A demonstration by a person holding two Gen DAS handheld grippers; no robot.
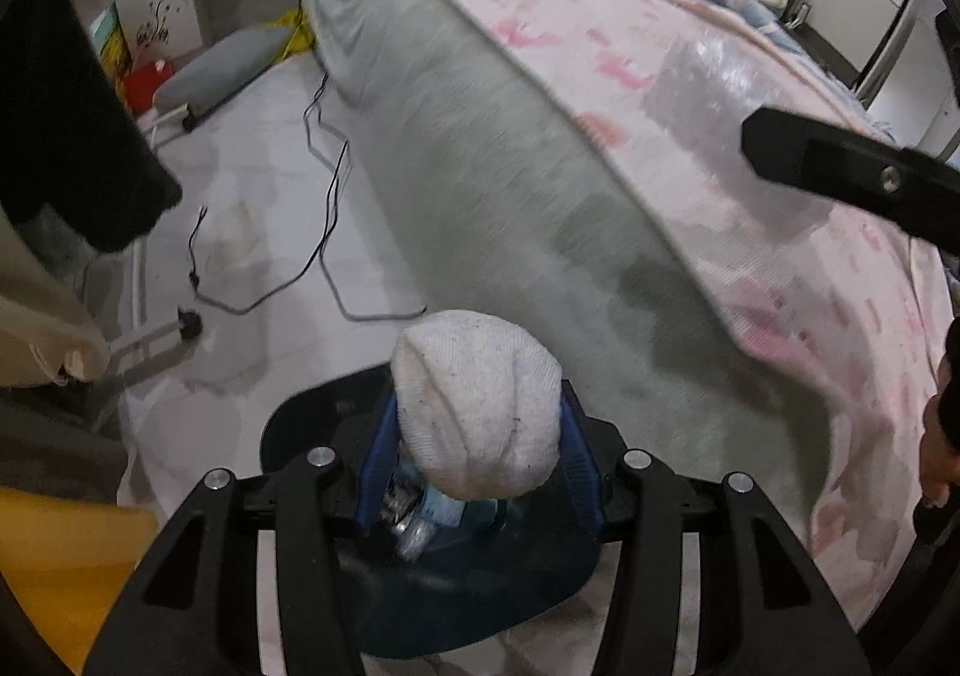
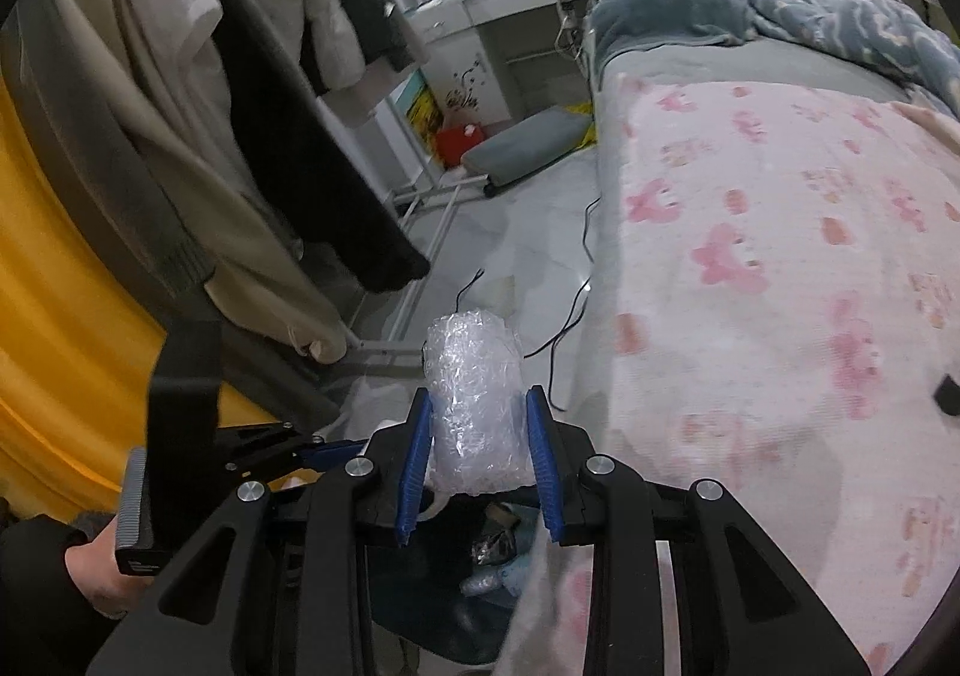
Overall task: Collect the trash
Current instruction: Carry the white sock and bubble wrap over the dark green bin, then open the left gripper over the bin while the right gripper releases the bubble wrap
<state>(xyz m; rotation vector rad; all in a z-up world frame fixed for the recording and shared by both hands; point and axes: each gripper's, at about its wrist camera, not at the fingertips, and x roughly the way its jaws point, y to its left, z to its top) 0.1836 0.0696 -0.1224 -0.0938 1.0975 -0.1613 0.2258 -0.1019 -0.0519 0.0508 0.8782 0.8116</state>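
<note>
My left gripper [image 1: 477, 436] is shut on a dirty white balled-up sock [image 1: 477, 406] and holds it over a dark blue trash bin [image 1: 480, 586] on the floor beside the bed. Bottles and wrappers lie inside the bin. My right gripper [image 2: 477, 436] is shut on a wad of clear bubble wrap [image 2: 474, 406], also above the bin [image 2: 444, 604], whose trash shows below the fingers. The left gripper's body [image 2: 264, 454] shows at the left of the right wrist view. Part of the right gripper [image 1: 840, 165] crosses the left wrist view at upper right.
A bed with a pink patterned blanket [image 2: 780, 286] and grey sheet [image 1: 510, 165] fills the right. Black cables [image 1: 324, 232] trail on the white floor. Hanging clothes [image 2: 240, 105] on a rack and a yellow surface [image 2: 54, 346] stand left. A grey cushion [image 2: 522, 144] and red box [image 2: 459, 141] lie farther back.
</note>
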